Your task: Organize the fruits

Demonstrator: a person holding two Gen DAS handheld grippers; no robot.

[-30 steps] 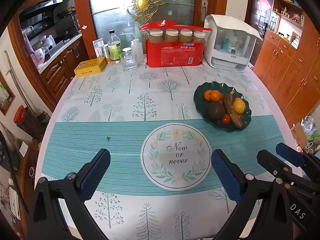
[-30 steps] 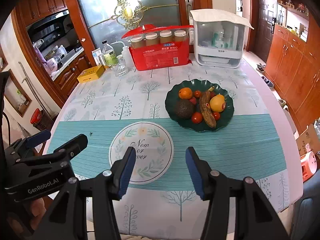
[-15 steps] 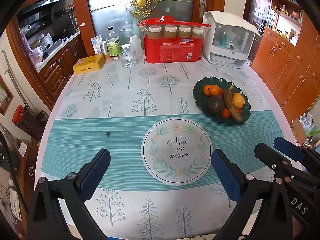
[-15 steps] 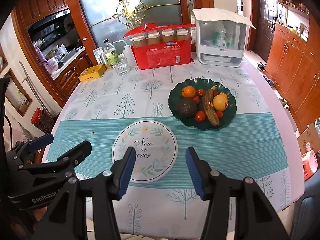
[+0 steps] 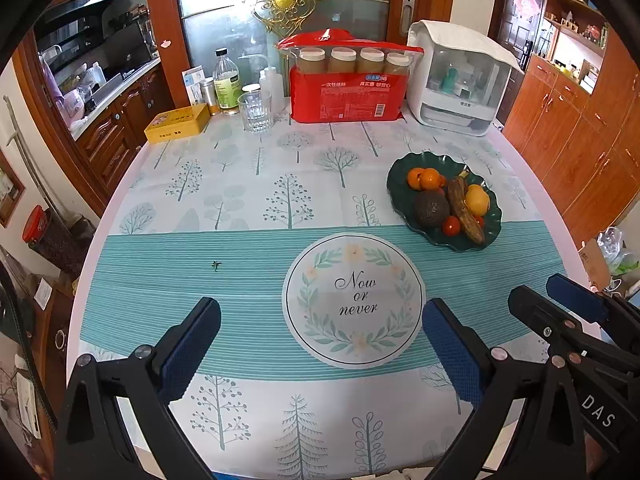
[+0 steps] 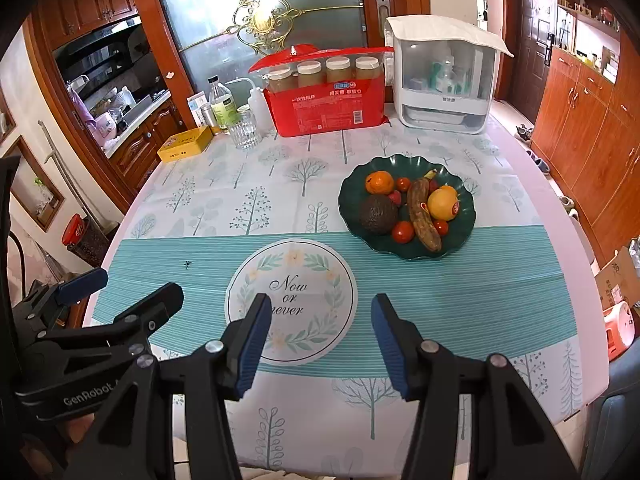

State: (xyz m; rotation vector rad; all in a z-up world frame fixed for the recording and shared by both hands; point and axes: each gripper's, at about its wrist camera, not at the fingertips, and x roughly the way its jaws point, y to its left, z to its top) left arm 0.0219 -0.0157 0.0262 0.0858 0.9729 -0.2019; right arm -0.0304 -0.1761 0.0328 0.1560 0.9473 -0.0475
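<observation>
A dark green plate sits right of the table's middle. On it lie an avocado, a brown banana, tangerines, a yellow-orange fruit and small red tomatoes. My left gripper hangs open and empty above the near table edge, its jaws wide. Beside it, my right gripper is open with a narrower gap and nothing between its pads. Both are well short of the plate.
A round "Now or never" print lies just ahead of the grippers. Along the far edge stand a red pack of paper cups, a white dispenser box, a glass, bottles and a yellow tin.
Both views have drifted back slightly, so the table and plate sit a little farther away and more of the near tablecloth shows. The jaws have kept their gaps.
</observation>
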